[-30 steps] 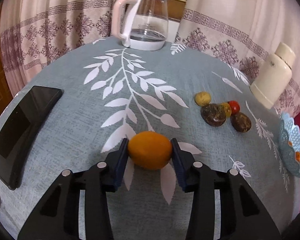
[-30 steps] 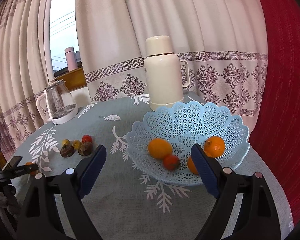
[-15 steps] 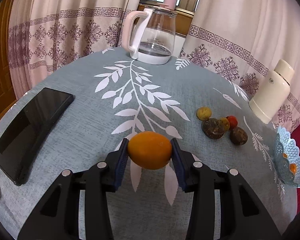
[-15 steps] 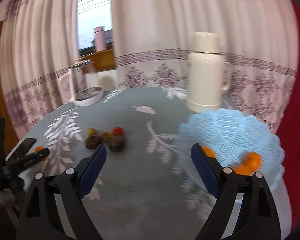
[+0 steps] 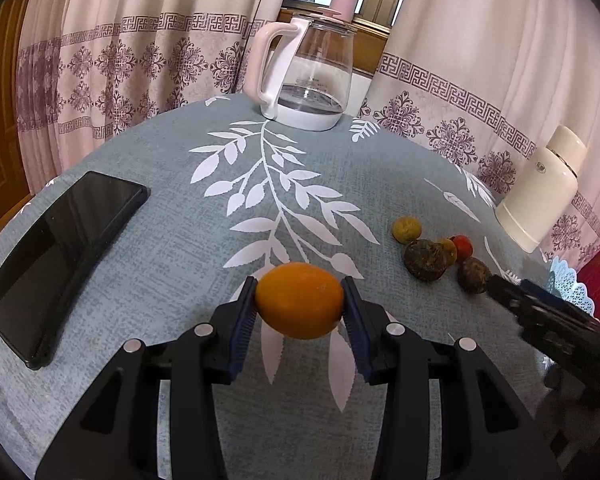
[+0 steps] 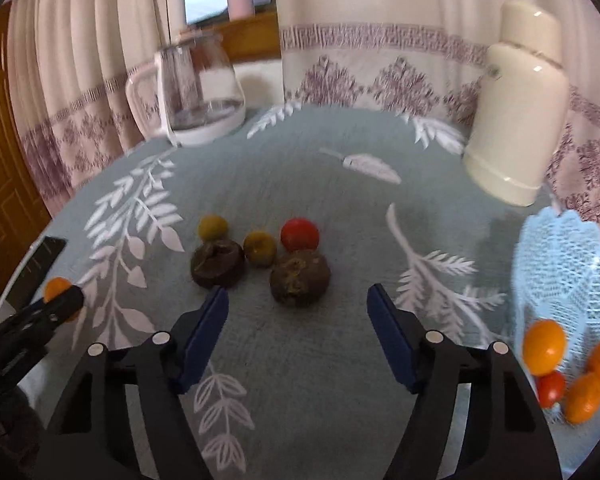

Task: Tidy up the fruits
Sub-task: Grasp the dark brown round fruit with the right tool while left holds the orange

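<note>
Carrying an orange (image 5: 299,306) pinched between its blue pads, the left gripper (image 5: 300,308) holds the fruit clear above the leaf-print tablecloth (image 5: 180,248), so the step in hand looks like a transfer toward the pale blue basket (image 6: 568,256) at the far right edge of the table. Several oranges and a small red fruit already lie in that basket, so the sorting seems partly done.

The right gripper (image 6: 298,322) is empty and its jaws are closing, though nothing sits between them yet; just ahead of it lies a dark brown fruit (image 6: 300,278), which I judge to be its target. Beside that one sit a second dark fruit (image 6: 218,262), two small yellowish ones and a red tomato (image 6: 300,234), all bunched close, some touching.

Next, the left hand needs to cross the table toward the basket, and the right gripper lies along that path, so the two could get in each other's way. The tight cluster may also roll when one piece is taken. A black phone (image 5: 60,256), a glass kettle (image 5: 310,76) and a cream thermos (image 5: 540,196) stand well apart from the fruit.
</note>
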Action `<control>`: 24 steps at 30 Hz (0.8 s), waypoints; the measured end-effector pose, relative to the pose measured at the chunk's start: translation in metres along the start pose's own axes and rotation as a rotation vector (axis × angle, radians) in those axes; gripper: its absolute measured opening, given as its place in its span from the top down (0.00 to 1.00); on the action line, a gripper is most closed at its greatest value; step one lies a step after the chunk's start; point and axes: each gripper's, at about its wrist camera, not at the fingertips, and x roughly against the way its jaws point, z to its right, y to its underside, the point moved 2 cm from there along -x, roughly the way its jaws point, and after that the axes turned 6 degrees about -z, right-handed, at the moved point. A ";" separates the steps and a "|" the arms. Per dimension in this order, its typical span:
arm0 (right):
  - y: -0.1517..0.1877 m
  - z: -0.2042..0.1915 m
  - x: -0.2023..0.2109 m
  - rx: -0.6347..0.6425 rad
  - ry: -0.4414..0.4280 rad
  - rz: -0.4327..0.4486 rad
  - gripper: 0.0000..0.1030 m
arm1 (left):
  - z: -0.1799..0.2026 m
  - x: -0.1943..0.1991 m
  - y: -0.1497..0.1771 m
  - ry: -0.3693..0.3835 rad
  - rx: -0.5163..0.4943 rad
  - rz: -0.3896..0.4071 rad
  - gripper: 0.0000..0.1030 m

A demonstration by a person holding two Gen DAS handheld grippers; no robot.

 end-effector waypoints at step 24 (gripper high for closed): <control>-0.021 0.000 -0.051 -0.001 0.020 -0.114 0.52 | -0.003 -0.002 -0.001 0.021 0.023 -0.011 0.58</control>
